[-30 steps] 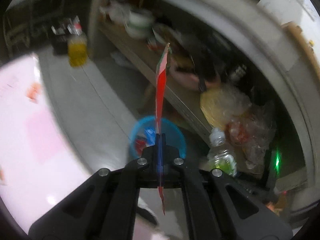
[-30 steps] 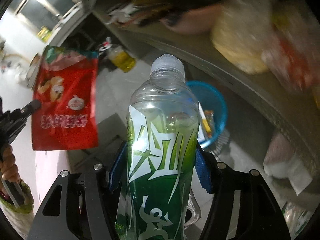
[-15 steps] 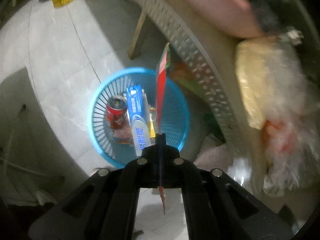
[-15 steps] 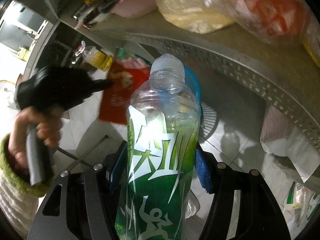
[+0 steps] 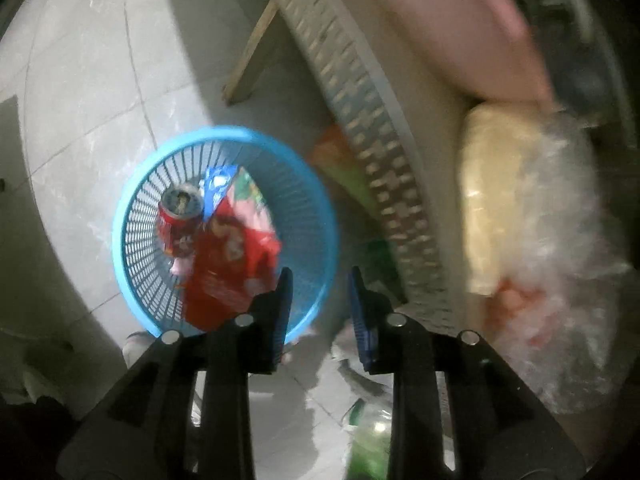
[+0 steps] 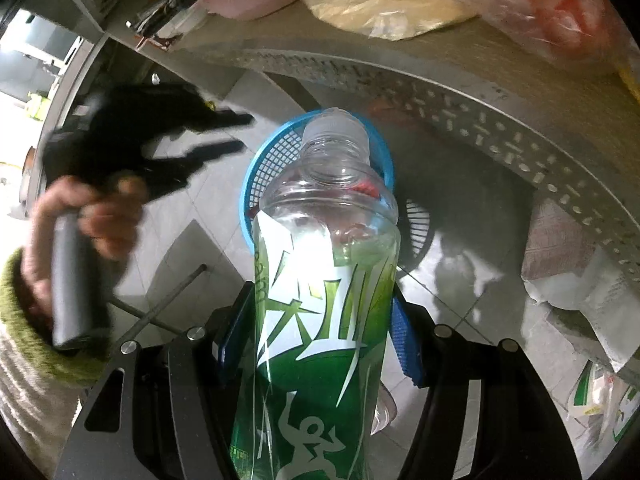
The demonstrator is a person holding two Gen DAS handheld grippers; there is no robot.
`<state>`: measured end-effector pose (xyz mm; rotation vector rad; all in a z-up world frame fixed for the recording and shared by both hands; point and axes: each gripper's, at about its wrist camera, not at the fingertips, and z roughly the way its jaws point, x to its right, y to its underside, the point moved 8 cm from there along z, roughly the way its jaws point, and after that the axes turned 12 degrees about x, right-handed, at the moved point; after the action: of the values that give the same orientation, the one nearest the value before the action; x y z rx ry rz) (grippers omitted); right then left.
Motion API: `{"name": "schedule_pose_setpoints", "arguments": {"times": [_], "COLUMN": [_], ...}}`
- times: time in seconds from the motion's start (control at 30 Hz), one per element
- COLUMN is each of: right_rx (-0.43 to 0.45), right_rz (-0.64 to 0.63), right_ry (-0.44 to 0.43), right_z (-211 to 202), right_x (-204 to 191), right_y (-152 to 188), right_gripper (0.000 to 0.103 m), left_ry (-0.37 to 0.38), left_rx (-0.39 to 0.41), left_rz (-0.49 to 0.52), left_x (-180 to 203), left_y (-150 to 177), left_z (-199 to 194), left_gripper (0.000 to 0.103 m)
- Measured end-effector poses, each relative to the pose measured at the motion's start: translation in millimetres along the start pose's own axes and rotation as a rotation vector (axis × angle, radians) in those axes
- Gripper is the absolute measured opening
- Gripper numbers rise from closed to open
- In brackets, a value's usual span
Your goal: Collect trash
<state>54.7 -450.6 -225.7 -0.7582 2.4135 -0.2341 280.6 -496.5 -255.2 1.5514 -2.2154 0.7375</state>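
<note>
A blue mesh basket (image 5: pixel 132 200) stands on the tiled floor and holds a red can (image 5: pixel 178 220), a blue packet (image 5: pixel 216 188) and a red snack bag (image 5: pixel 232 264). My left gripper (image 5: pixel 320 280) hangs above the basket's near rim with its jaws opening and nothing between them. In the right wrist view the left gripper (image 6: pixel 244 133) shows left of the basket (image 6: pixel 256 184), held by a hand (image 6: pixel 92 216). My right gripper (image 6: pixel 320 336) is shut on a clear plastic bottle with a green label (image 6: pixel 324 280), capless and pointing at the basket.
A table with a perforated metal edge (image 5: pixel 360 120) runs right of the basket, on a wooden leg (image 5: pixel 248 64). On it lie plastic bags (image 5: pixel 540 220) and a pink bowl (image 5: pixel 460 28). Crumpled paper (image 6: pixel 580 280) lies on the floor under the table.
The left jaws have parted and the red snack bag has dropped from them into the basket. The right gripper with the bottle has sunk a little toward the basket.
</note>
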Motion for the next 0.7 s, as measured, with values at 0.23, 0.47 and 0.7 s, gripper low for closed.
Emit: {"name": "schedule_pose_setpoints", "arguments": {"times": [0.23,0.47,0.7], "right_rx": [-0.007,-0.089,-0.110], "right_rz": [-0.102,-0.263,-0.357], "right_ry": [0.020,0.109,0.187], "right_z": [23.0,103.8,174.3], "right_x": [-24.0,-44.4,-59.4], "right_y": [-12.2,-45.7,-81.5], "right_gripper": [0.061,0.062,0.063], "left_ry": [0.035,-0.017,-0.101], "left_rx": [0.129,0.280,0.432], "left_rz": [0.113,0.267,0.320], "left_x": [10.8,-14.1,-66.8], "left_y": [-25.8,-10.6,33.4], "left_z": [-103.1,-226.6,-328.8], "left_gripper": [0.035,0.054,0.067]}}
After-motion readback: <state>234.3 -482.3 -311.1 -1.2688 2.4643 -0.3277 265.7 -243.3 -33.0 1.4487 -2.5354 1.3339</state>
